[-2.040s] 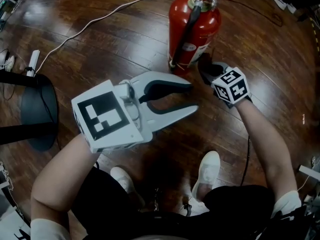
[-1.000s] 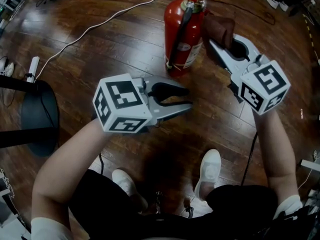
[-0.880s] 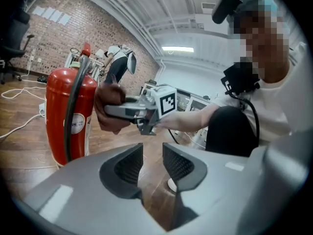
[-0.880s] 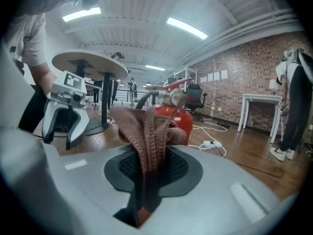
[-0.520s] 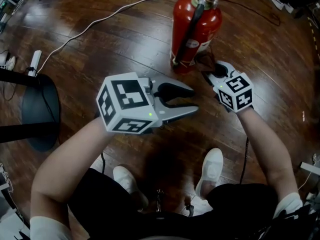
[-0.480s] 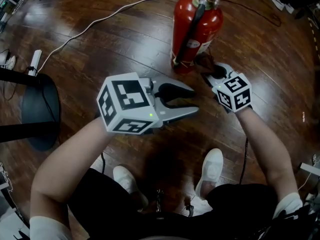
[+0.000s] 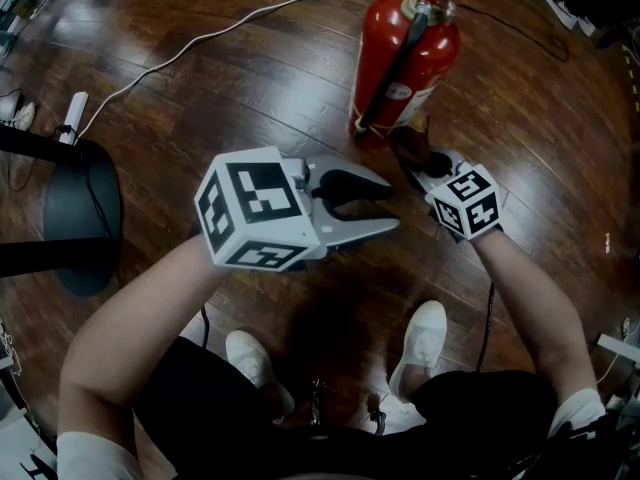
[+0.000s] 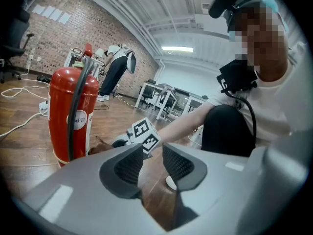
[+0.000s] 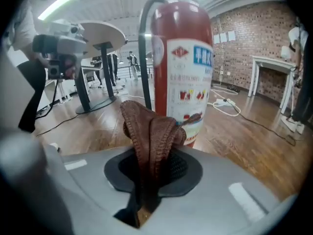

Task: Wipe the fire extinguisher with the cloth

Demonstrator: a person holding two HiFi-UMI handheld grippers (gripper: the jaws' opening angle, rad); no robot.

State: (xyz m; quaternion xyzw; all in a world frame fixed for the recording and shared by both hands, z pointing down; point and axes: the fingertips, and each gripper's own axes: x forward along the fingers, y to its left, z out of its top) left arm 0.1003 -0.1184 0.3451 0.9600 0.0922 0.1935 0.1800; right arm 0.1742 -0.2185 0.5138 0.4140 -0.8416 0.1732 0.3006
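A red fire extinguisher [image 7: 405, 63] with a black hose stands upright on the wooden floor; it also shows in the left gripper view [image 8: 72, 116] and fills the right gripper view [image 9: 183, 67]. My right gripper [image 7: 418, 156] is low beside the extinguisher's base, shut on a brown cloth [image 9: 150, 138] that bunches up between the jaws. The cloth [image 7: 408, 138] touches the lower part of the cylinder. My left gripper [image 7: 385, 203] hovers open to the left of the right one, holding nothing, jaws pointing right [image 8: 152, 166].
A white cable [image 7: 215, 33] runs across the floor behind the extinguisher. A black round stool base [image 7: 70, 218] stands at the left. The person's white shoes [image 7: 420, 343] are below the grippers. Desks and another person [image 8: 117, 70] appear far off.
The right gripper with the cloth dropped from the extinguisher's upper side down to its base over the last second. The left gripper barely shifted.
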